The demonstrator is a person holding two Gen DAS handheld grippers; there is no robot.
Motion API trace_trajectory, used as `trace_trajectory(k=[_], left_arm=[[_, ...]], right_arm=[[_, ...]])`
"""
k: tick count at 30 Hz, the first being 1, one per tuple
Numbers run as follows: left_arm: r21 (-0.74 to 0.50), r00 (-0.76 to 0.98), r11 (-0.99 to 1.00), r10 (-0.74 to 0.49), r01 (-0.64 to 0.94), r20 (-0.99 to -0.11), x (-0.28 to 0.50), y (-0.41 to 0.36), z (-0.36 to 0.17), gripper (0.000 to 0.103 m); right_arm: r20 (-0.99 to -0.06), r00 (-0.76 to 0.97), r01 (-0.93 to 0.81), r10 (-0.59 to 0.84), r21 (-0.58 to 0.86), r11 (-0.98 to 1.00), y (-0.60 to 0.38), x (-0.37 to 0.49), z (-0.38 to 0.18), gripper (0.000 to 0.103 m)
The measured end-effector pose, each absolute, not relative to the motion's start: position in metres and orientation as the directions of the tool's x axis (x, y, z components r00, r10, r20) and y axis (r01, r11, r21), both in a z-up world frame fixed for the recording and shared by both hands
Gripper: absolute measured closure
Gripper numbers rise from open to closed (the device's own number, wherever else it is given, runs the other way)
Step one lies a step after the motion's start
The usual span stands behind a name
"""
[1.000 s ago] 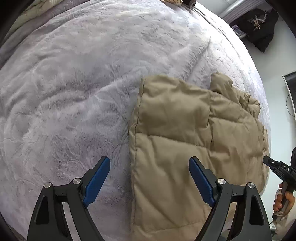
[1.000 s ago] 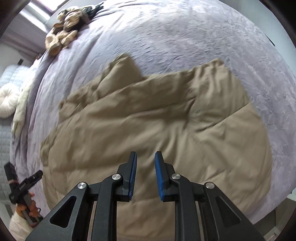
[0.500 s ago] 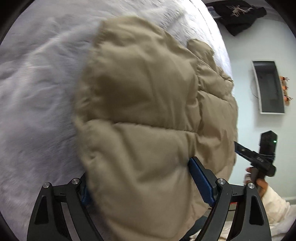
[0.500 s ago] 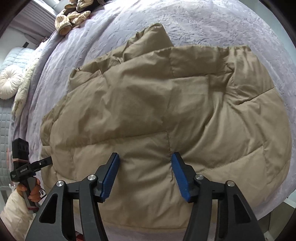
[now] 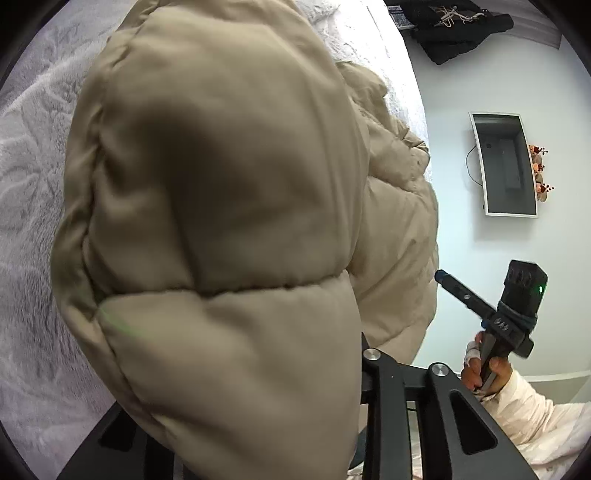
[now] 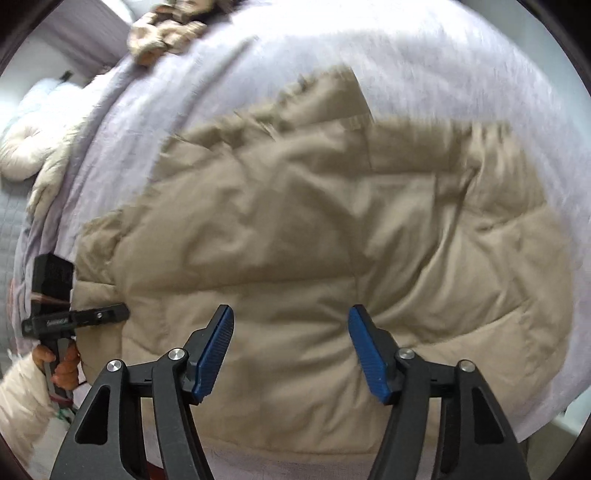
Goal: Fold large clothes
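Observation:
A tan quilted puffer jacket (image 6: 332, 229) lies spread on a pale lilac bed cover (image 6: 424, 59). In the left wrist view the jacket (image 5: 221, 229) fills the frame and drapes over my left gripper (image 5: 236, 424), hiding both fingertips; only its black right arm shows. I cannot tell how its jaws stand. My right gripper (image 6: 291, 347) is open, its blue pads (image 6: 214, 350) pressed against the jacket's near part with nothing between them. The left gripper (image 6: 74, 317) shows at the jacket's left edge in the right wrist view, and the right gripper (image 5: 480, 306) shows off the bed's edge in the left wrist view.
Crumpled beige clothes (image 6: 166, 29) lie at the bed's far end. A white round cushion (image 6: 18, 151) sits to the left of the bed. A wall screen (image 5: 506, 166) and dark hanging clothes (image 5: 458, 26) are on the white wall to the right.
My left gripper moved forward into the jacket's edge, and the fabric now covers its fingers. My right gripper opened from nearly shut and pushed up to the jacket.

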State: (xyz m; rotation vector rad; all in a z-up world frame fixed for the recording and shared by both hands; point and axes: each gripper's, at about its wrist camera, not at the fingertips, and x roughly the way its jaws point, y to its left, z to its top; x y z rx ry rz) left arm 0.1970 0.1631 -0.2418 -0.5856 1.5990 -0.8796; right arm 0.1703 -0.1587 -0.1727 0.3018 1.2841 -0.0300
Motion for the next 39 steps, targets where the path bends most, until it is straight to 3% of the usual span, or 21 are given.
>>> trace_trajectory(k=[2,3,9,13,20,27,33,37,39], left_arm=[[-0.803,-0.21,0.589,-0.777,0.09,-0.593,0.194,0.163,-0.232,0.074],[-0.807,-0.206,0.583,-0.782,0.088,-0.588,0.193,0.163,-0.223,0.074],[-0.86,-0.184,0.504,-0.84,0.08,-0.51,0.181,0.152,-0.161,0.074],[-0.86,-0.185,0.489,-0.84,0.149,-0.51,0.168,0.108,-0.104,0.074],[-0.744,-0.206,0.587,-0.723,0.319,-0.659,0.134,-0.018,-0.034,0.074],[-0.626,-0.174,0.692,-0.61,0.359,-0.773,0.114,-0.105,-0.019,0.073],[-0.56,-0.168,0.738,-0.54,0.377,-0.825,0.097,-0.133,-0.019,0.072],[-0.571,-0.186,0.726,-0.544,0.383,-0.818,0.091,-0.179,-0.029,0.034],[-0.563,-0.2,0.708,-0.533,0.427,-0.822,0.084,-0.202,-0.038,0.026]], right_arm=[[-0.939,0.313,0.134,0.142,0.191,0.972,-0.147,0.165,-0.166,0.087],[-0.941,0.31,0.117,0.14,0.184,0.976,-0.142,0.164,-0.169,0.09],[-0.944,0.286,0.14,0.161,0.208,0.968,-0.148,0.175,-0.215,0.094],[-0.926,0.28,0.154,0.254,0.305,0.94,-0.16,0.183,-0.237,0.094],[-0.837,0.295,0.231,0.46,0.53,0.816,-0.197,0.178,-0.261,0.097],[-0.693,0.32,0.313,0.646,0.721,0.618,-0.236,0.17,-0.286,0.099],[-0.642,0.346,0.347,0.684,0.765,0.543,-0.281,0.146,-0.263,0.099],[-0.646,0.437,0.371,0.626,0.764,0.529,-0.337,0.105,-0.232,0.095],[-0.645,0.472,0.392,0.601,0.764,0.512,-0.363,0.084,-0.223,0.085]])
